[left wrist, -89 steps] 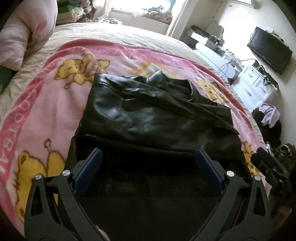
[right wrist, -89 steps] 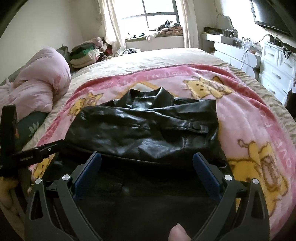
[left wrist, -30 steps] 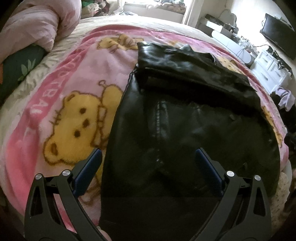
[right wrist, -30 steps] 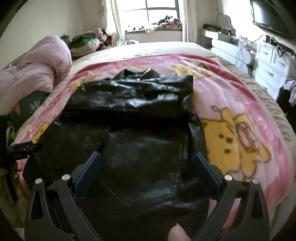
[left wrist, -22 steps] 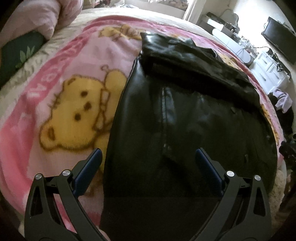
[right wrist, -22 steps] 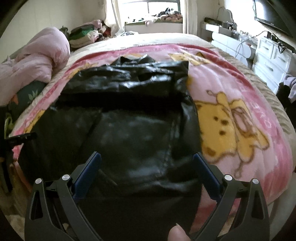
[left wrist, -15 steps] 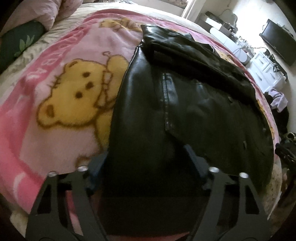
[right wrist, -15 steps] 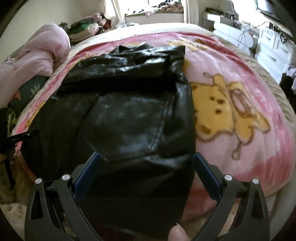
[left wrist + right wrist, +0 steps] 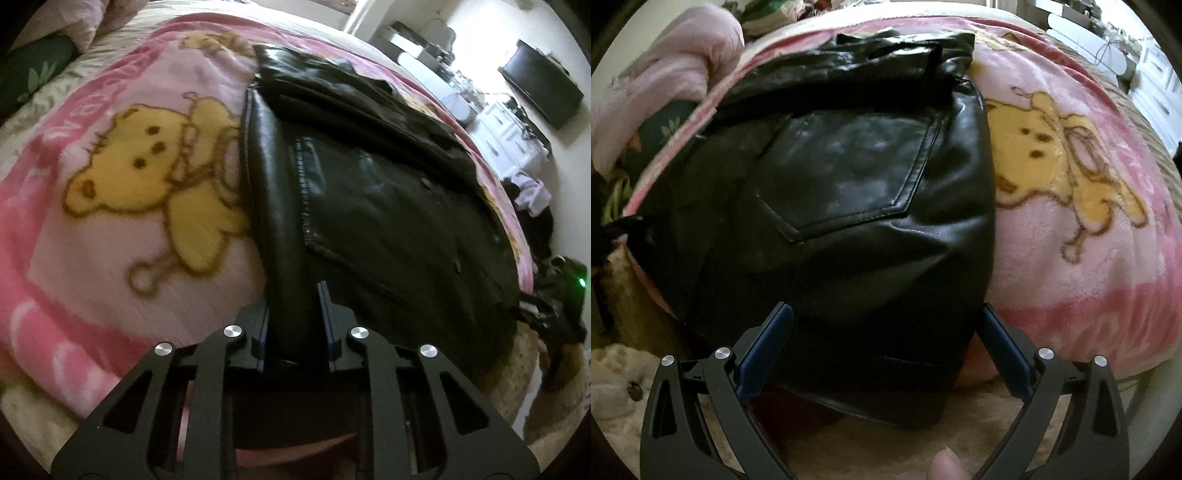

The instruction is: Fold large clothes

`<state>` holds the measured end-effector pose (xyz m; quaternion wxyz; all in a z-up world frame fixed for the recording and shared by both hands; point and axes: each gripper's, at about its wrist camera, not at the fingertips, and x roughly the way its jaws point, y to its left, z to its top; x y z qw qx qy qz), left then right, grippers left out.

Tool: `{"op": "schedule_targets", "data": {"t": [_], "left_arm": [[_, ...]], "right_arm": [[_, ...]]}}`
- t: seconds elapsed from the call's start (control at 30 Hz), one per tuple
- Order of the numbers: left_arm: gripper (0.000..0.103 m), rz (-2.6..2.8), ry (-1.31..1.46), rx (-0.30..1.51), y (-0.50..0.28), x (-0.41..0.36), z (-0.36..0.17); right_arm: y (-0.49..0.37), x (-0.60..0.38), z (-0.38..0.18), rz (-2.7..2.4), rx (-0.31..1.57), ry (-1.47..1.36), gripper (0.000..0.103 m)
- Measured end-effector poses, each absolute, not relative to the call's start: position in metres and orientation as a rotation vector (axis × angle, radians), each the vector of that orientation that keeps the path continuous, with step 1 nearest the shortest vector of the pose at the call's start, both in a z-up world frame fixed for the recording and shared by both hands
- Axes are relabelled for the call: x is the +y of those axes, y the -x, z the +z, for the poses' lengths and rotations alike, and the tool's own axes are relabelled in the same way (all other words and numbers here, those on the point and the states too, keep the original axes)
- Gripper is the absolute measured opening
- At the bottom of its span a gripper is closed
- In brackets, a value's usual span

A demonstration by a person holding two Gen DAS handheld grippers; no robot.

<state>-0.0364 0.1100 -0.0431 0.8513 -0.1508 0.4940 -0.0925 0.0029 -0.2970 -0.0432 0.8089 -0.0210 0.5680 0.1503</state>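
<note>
A black leather jacket (image 9: 369, 199) lies on a pink bear-print blanket (image 9: 110, 206) on the bed, its upper part folded over at the far end. Its bottom hem hangs over the near bed edge. My left gripper (image 9: 293, 306) is shut on the jacket's left bottom corner, a fold of leather pinched between the blue pads. In the right wrist view the jacket (image 9: 849, 192) fills the middle, with a patch pocket showing. My right gripper (image 9: 884, 332) is open, its fingers on either side of the right part of the hem.
A pink duvet (image 9: 665, 74) is bunched at the far left of the bed. White drawers (image 9: 509, 133) and a wall TV (image 9: 543, 88) stand to the right. Dark clothes (image 9: 535, 221) lie on the floor by the bed. A cream rug (image 9: 628, 369) is below the bed edge.
Both grippers have come back from the folded top to the near hem and dropped lower. The left gripper has closed on the jacket's left bottom corner. The right gripper stays open.
</note>
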Motion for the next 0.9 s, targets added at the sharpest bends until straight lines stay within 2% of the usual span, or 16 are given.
{"op": "schedule_targets", "data": {"t": [0.1,0.17,0.23,0.37,0.43,0.47,0.5,0.53,0.63,0.67,0.77,0.9], "left_arm": [[0.017,-0.191,0.279,1.042,0.044,0.104,-0.042],[0.026,-0.162,0.244,1.047,0.045,0.103,-0.043],[0.041,-0.144,0.236,1.069,0.045,0.104,-0.047],[0.049,-0.163,0.222,1.089,0.049,0.103,-0.053],[0.046,-0.163,0.235,1.086,0.051,0.104,-0.055],[0.044,-0.164,0.253,1.089,0.051,0.106,-0.056],[0.035,-0.167,0.263,1.089,0.051,0.107,-0.055],[0.027,-0.175,0.262,1.087,0.052,0.106,-0.054],[0.015,-0.208,0.260,1.076,0.055,0.102,-0.048],[0.014,-0.215,0.256,1.073,0.056,0.101,-0.046],[0.013,-0.227,0.267,1.058,0.060,0.100,-0.037],[0.013,-0.258,0.326,0.998,0.066,0.109,-0.013]], "right_arm": [[-0.008,-0.306,-0.048,0.343,1.237,0.022,0.098],[-0.010,-0.313,-0.051,0.366,1.248,-0.002,0.098],[-0.011,-0.319,-0.053,0.393,1.258,-0.030,0.097],[-0.006,-0.331,-0.052,0.418,1.244,-0.098,0.084],[-0.005,-0.338,-0.053,0.433,1.244,-0.149,0.074],[-0.003,-0.341,-0.054,0.446,1.249,-0.169,0.063],[-0.001,-0.343,-0.054,0.454,1.249,-0.176,0.056],[0.002,-0.345,-0.054,0.457,1.239,-0.178,0.053],[0.010,-0.352,-0.050,0.465,1.192,-0.208,0.032],[0.013,-0.354,-0.048,0.477,1.176,-0.222,0.024],[0.023,-0.357,-0.035,0.501,1.132,-0.245,0.015],[0.026,-0.367,-0.003,0.554,1.021,-0.354,0.010]]}}
